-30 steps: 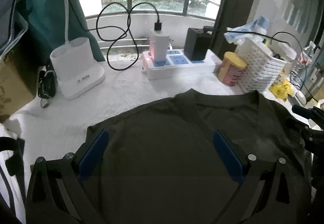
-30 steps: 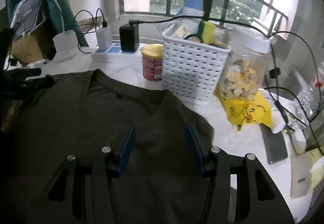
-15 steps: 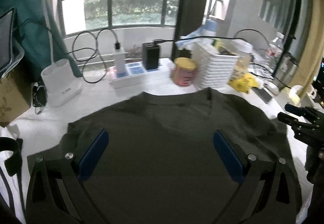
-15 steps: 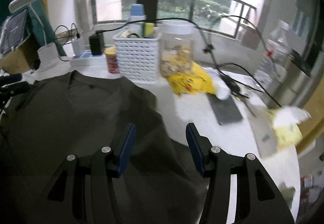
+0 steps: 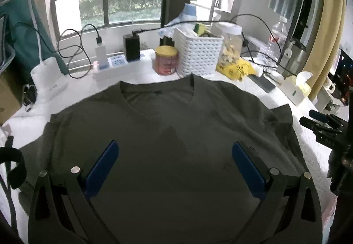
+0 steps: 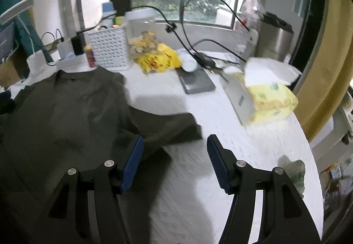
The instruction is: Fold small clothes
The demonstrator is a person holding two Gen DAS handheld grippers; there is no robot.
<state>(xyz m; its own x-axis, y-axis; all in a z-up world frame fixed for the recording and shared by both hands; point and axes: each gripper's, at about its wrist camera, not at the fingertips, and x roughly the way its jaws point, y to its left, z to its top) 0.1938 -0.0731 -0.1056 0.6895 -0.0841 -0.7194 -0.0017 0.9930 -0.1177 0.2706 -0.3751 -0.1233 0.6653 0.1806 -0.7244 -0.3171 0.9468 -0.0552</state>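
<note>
Olive V-neck T-shirt [image 5: 176,144] flat on white surface [image 6: 220,116], sleeve edge [image 6: 176,127] just beyond right gripper [image 6: 175,164], jaws wide after opening, empty, left gripper [image 5: 174,169] jaws wide over shirt, white basket [image 5: 199,54] at collar.

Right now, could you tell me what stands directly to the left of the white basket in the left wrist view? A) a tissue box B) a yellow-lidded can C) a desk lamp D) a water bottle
B: the yellow-lidded can stands right beside the white basket, behind the shirt.

Daylight comes through a wide window [image 5: 123,3] with a dark railing and green hedges outside, a yellow curtain [image 6: 331,49] hanging beside the white-covered table [image 6: 220,116].
</note>
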